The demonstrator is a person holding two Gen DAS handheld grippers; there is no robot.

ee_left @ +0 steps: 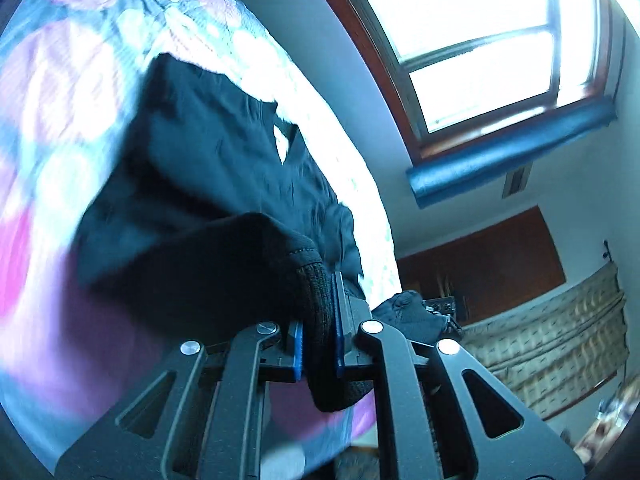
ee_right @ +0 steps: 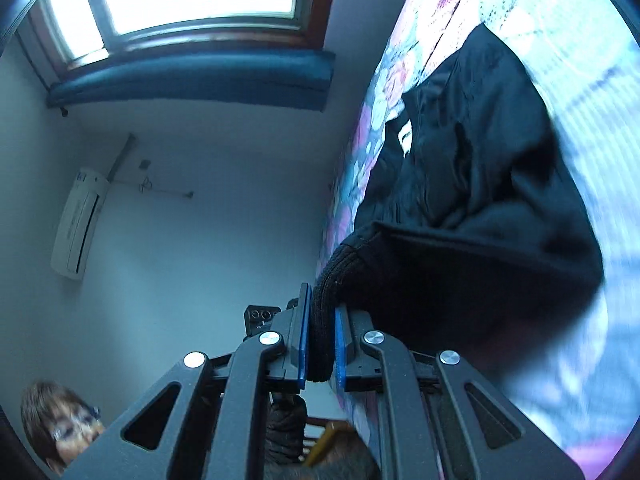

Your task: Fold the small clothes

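1. Left wrist view: the left gripper [ee_left: 319,334] has its jaws clamped nearly shut on the ribbed hem [ee_left: 316,304] of a dark garment [ee_left: 208,184]. The blue pads [ee_left: 297,350] press the knit from both sides, and a fold of it hangs below them.
2. From that pinch the garment runs up and away to the left in this view. Its near part is lifted off the floral bedspread [ee_left: 80,80], while its far end lies flat on it. The long axis runs straight ahead of the jaws, toward the bedspread's far edge.
3. A window [ee_left: 472,32], a blue bolster [ee_left: 508,152] under it and a patterned cushion [ee_left: 560,336] sit to the right, well clear of the work. A gloved hand [ee_left: 408,312] shows just behind the right finger.
4. Right wrist view: the right gripper [ee_right: 322,340] is likewise closed tight on the ribbed hem [ee_right: 332,280], at another corner as far as I can judge. The knit is squeezed between the blue pads [ee_right: 303,344].
5. Here the garment [ee_right: 480,184] stretches up and to the right, lifted near the jaws and resting on the bedspread [ee_right: 580,80] farther off. A wall air conditioner [ee_right: 78,232] hangs to the left, and a person's head is at the lower left.
6. Judgement: both hands hold the near edge about evenly, neither clearly nearer the far end. The fold turns on carrying this edge forward along the long axis, over the flat part.
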